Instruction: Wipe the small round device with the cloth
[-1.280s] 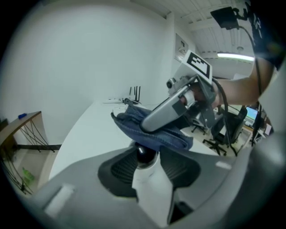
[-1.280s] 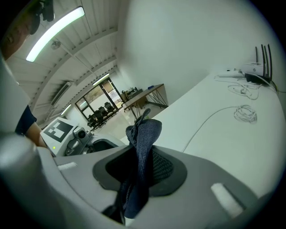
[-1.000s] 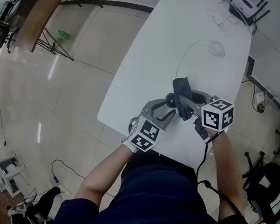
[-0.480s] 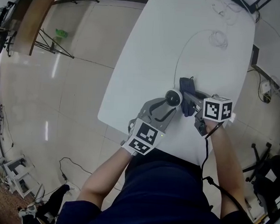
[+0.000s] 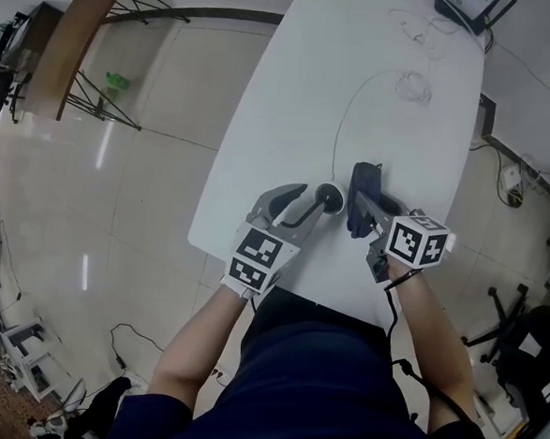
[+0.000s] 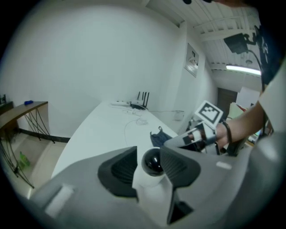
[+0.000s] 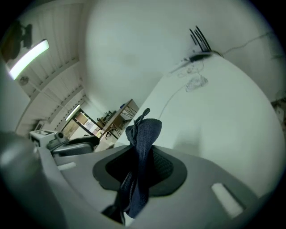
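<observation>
Starting at the left, the small round device (image 6: 153, 162) is clamped by its white body between the partly closed jaws of the left gripper (image 5: 314, 203), over the near end of the white table (image 5: 291, 121). At its 3 o'clock, just beside it, the dark blue cloth (image 7: 142, 147) is pinched, bunched upright, in the narrowly set jaws of the right gripper (image 5: 363, 209). A router (image 5: 468, 6) is seen at 1 o'clock, well apart.

Table (image 5: 299, 141) open ahead; cable coil (image 5: 413, 86), router (image 5: 464, 6) far end.
</observation>
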`<state>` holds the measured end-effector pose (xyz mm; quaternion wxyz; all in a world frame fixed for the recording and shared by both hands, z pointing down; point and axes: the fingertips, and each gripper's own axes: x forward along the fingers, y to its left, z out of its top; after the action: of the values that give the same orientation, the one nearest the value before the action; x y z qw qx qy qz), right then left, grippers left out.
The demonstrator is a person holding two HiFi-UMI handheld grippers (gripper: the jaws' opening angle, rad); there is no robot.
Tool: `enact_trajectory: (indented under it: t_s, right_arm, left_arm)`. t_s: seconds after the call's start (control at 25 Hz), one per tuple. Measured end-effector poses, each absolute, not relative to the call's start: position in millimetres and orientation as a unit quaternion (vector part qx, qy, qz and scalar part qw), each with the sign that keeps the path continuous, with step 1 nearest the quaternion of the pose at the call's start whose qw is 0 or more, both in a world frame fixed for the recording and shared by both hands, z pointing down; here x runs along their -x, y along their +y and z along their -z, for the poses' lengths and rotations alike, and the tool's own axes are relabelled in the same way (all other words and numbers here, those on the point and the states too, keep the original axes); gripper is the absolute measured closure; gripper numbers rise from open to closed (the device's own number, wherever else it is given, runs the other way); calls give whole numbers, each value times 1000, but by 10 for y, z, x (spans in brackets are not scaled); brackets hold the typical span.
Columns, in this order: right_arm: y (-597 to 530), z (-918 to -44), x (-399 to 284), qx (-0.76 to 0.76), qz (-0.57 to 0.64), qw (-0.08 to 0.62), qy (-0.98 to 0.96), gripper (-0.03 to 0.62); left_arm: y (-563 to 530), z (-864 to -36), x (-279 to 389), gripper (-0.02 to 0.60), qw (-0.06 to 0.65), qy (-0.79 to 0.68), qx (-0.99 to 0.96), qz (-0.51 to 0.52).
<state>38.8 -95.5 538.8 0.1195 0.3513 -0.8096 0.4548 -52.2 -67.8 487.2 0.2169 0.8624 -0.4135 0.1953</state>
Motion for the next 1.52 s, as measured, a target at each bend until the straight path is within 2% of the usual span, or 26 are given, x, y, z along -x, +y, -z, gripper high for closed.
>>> enact_trajectory:
  t_s: [0.16, 0.4, 0.56, 0.92, 1.2, 1.52]
  right_arm:
    - [-867, -4852, -287, -358, -320, 116, -869, 494]
    - [-735, -4614, 75, -345, -51, 220, -911, 494]
    - [-630, -4677, 247, -314, 43, 284, -905, 494]
    - [-198, -4893, 507, -240, 267, 353, -864, 494]
    - [20, -5156, 615, -217, 325, 357, -848, 494]
    - [106, -5647, 642, -170, 285, 396, -856, 494]
  left_arm:
    - [-829, -4782, 691, 431, 240, -437, -851, -163]
    - [-736, -4688, 746, 434, 255, -444, -845, -154]
    - [-675, -4674, 866, 434, 258, -459, -837, -149]
    - [-567, -4771, 1291, 442, 274, -507, -805, -142]
    - [-432, -4921, 1292, 442, 303, -503, -797, -143]
    - [-386, -5053, 1245, 442, 318, -494, -795, -153]
